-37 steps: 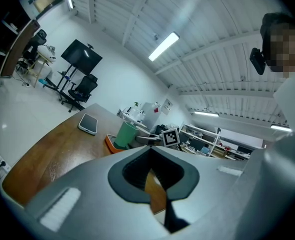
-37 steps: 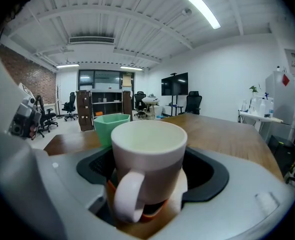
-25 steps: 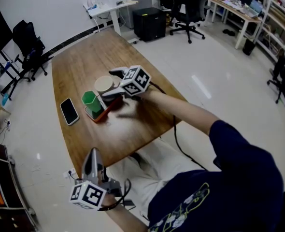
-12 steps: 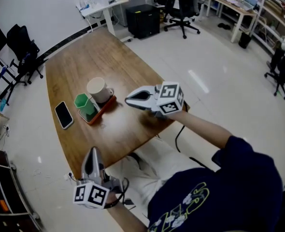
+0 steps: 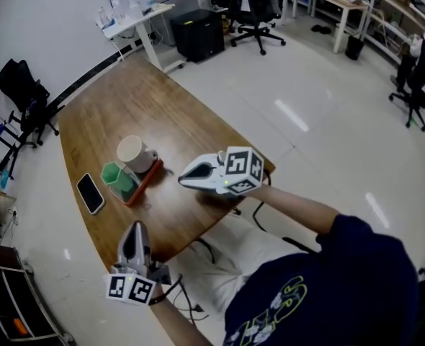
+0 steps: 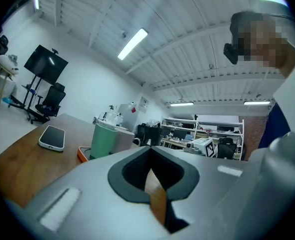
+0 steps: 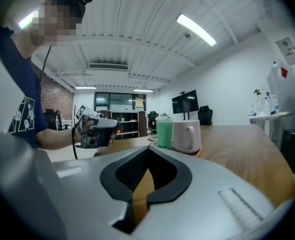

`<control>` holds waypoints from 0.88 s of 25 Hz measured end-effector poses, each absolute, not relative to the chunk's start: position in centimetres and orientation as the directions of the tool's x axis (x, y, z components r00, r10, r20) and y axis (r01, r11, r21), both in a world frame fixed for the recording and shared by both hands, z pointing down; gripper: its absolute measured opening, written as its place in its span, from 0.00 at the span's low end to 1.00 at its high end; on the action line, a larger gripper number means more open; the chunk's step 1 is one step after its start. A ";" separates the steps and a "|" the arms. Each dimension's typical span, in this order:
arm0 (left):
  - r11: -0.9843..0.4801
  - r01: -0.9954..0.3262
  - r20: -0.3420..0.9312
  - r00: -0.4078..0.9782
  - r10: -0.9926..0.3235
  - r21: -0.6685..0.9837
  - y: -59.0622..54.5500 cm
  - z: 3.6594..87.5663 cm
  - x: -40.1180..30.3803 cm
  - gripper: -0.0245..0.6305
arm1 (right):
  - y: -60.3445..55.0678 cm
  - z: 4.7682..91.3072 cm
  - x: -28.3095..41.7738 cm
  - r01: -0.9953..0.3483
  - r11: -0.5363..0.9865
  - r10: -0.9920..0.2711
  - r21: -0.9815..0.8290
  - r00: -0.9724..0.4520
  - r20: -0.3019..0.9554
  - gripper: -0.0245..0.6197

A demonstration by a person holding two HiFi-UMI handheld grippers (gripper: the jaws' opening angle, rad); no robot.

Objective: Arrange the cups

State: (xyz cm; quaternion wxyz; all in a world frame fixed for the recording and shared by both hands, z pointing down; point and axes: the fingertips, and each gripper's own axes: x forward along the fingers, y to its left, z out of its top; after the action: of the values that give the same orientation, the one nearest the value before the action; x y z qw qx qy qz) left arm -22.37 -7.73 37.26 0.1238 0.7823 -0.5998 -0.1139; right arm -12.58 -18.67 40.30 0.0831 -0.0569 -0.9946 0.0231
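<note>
1. Where the orange tray point(image 5: 143, 182) lies on the wooden tabletop point(image 5: 148, 107), the two cups stand upright in it, close together; whether they touch cannot be told.
2. The white mug point(image 5: 131, 152) is round and cream-white, with a loop handle on its side. In the head view it takes the far end of the tray.
3. The green cup point(image 5: 114, 176) is pale green, has no handle, and is about as tall as the mug. It stands at the tray's near end, on the side toward the phone point(image 5: 90, 193).
4. In the right tool view the cup shows at the left and the mug at the right, its handle turned toward the camera.
5. The tray is shallow and sits near the tabletop's left edge in the head view. The phone lies flat just beside it, dark screen up, closer to that edge.
6. The right tool point(image 5: 185, 178) hovers over the near part of the tabletop, well apart from the tray and pointing toward it. Its jaws are pressed together with nothing between them.
7. The left tool point(image 5: 135, 229) is held off the tabletop's near corner, above the pale floor point(image 5: 320, 121), aimed toward the cups. Its jaws are closed too, and empty.
</note>
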 end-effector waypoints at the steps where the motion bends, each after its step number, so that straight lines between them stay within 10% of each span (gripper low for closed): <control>1: -0.244 -0.912 -0.026 0.250 -0.968 0.331 -8.0 37.7 -22.6 0.04 | -18.7 40.5 -12.7 0.104 0.993 0.113 -0.060 -0.978 0.177 0.03; 22: -0.285 -0.958 0.153 0.288 -0.945 0.043 -9.7 40.6 -18.5 0.04 | -18.5 41.2 -12.8 0.131 0.989 0.140 -0.062 -0.973 0.183 0.03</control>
State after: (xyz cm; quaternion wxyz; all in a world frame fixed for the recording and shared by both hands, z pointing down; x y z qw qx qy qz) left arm -18.53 -9.70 40.62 0.0631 0.8000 -0.5946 0.0488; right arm -12.80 -18.45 41.23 0.0936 -0.0682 -0.9930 0.0246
